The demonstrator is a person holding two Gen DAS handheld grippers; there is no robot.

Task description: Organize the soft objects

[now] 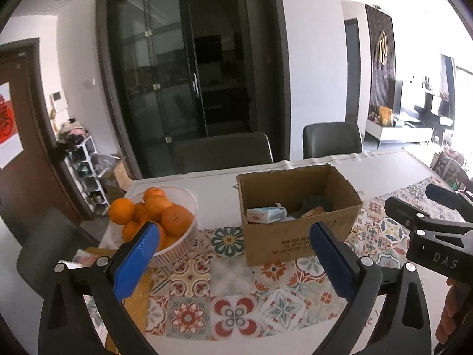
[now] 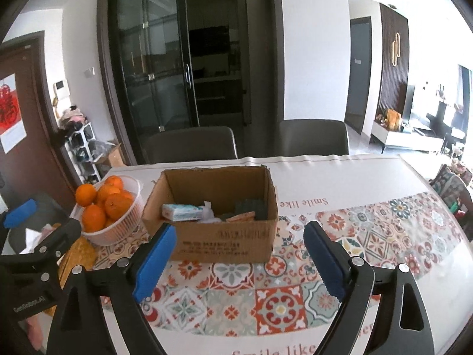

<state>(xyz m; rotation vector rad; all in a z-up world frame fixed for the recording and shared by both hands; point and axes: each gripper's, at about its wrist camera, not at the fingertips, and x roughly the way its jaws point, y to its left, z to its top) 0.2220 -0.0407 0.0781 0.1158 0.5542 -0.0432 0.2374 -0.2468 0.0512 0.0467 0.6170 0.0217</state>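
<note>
An open cardboard box [image 1: 298, 236] [image 2: 224, 236] stands on the patterned tablecloth. Inside it lie a light blue and white tissue pack [image 1: 266, 214] [image 2: 182, 212], a dark green knitted cloth [image 1: 314, 202] [image 2: 249, 207], a white crumpled item [image 2: 208, 211] and an orange patterned piece [image 2: 241, 216]. My left gripper [image 1: 233, 259] is open and empty, held above the cloth in front of the box. My right gripper [image 2: 241, 259] is open and empty, also in front of the box. Each gripper shows at the edge of the other's view, the right one [image 1: 428, 222] and the left one [image 2: 32, 236].
A white ribbed bowl [image 1: 180, 245] [image 2: 118, 230] piled with oranges [image 1: 165, 211] [image 2: 103, 201] stands left of the box. Two grey chairs [image 1: 331, 140] [image 2: 313, 137] stand behind the table's far edge. A yellow mat [image 2: 77, 254] lies by the bowl.
</note>
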